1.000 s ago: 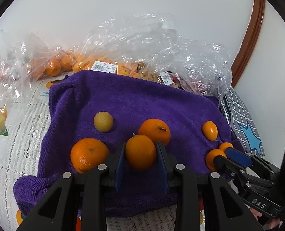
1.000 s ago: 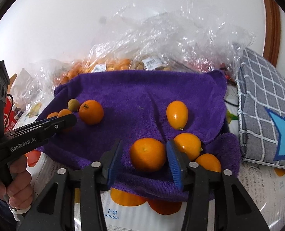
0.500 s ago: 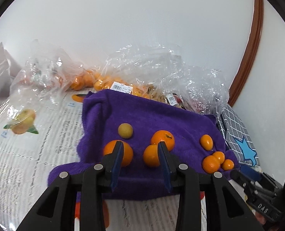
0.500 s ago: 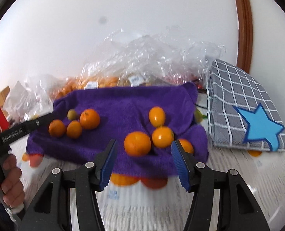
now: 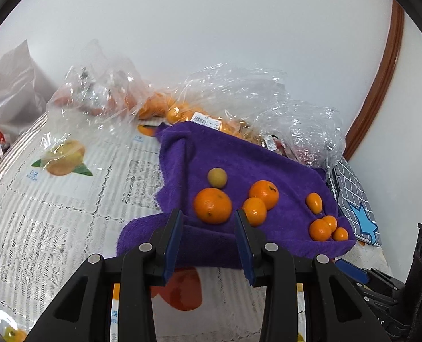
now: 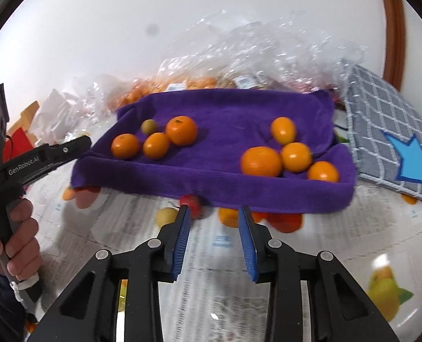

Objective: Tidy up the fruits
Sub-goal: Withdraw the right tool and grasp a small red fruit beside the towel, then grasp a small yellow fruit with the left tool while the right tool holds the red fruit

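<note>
A purple towel (image 5: 239, 154) (image 6: 233, 108) lies on the table and carries two groups of fruit. The left group is a large orange (image 5: 212, 205) (image 6: 124, 146), two smaller oranges (image 5: 263, 194) (image 6: 181, 130) and a small yellow-green fruit (image 5: 217, 178) (image 6: 149, 126). The right group is several small oranges (image 5: 320, 229) (image 6: 261, 161) and an oval kumquat (image 5: 314, 203) (image 6: 282, 130). My left gripper (image 5: 208, 228) is open and empty, held back just short of the towel's front edge. My right gripper (image 6: 213, 225) is open and empty, over the tablecloth in front of the towel.
Clear plastic bags of fruit (image 5: 233, 97) (image 6: 239, 57) are piled behind the towel by the white wall. A grey checked cloth with a blue star (image 6: 390, 142) (image 5: 353, 199) lies to the right. The lace tablecloth (image 5: 54, 213) has printed fruit pictures.
Both grippers let go of their oranges and pulled back from the towel. The released oranges now rest in the left and right groups.
</note>
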The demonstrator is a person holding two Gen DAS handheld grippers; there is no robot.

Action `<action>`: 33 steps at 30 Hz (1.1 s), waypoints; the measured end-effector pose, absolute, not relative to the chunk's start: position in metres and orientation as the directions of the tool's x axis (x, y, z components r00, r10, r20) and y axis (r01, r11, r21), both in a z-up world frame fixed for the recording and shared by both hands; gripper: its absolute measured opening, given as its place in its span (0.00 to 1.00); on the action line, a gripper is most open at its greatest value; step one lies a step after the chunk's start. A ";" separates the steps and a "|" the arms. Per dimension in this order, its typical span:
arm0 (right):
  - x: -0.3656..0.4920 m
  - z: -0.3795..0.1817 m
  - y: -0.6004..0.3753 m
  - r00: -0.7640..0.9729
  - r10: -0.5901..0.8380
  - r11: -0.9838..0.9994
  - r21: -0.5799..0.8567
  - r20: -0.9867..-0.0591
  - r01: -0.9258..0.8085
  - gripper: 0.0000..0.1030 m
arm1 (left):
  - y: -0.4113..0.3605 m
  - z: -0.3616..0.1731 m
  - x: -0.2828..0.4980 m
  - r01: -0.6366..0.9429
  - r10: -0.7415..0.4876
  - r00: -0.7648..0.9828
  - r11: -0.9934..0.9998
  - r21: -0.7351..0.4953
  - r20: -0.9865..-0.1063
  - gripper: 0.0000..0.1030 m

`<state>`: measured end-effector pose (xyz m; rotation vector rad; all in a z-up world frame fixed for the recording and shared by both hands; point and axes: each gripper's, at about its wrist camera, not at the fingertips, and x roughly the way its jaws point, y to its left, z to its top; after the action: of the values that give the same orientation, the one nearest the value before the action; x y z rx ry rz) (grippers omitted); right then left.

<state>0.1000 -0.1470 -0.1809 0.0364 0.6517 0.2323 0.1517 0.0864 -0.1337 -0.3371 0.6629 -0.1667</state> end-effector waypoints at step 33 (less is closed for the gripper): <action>0.092 -0.192 -0.190 0.783 0.087 0.996 0.043 -0.616 -0.077 0.22 | 0.050 -0.132 0.140 0.245 -0.399 0.724 0.911 -0.332 -0.562 0.35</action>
<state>0.0918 -0.1895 -0.1923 0.0157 0.6651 0.0883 0.1402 0.0499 -0.1322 -0.2422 0.6729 -0.3589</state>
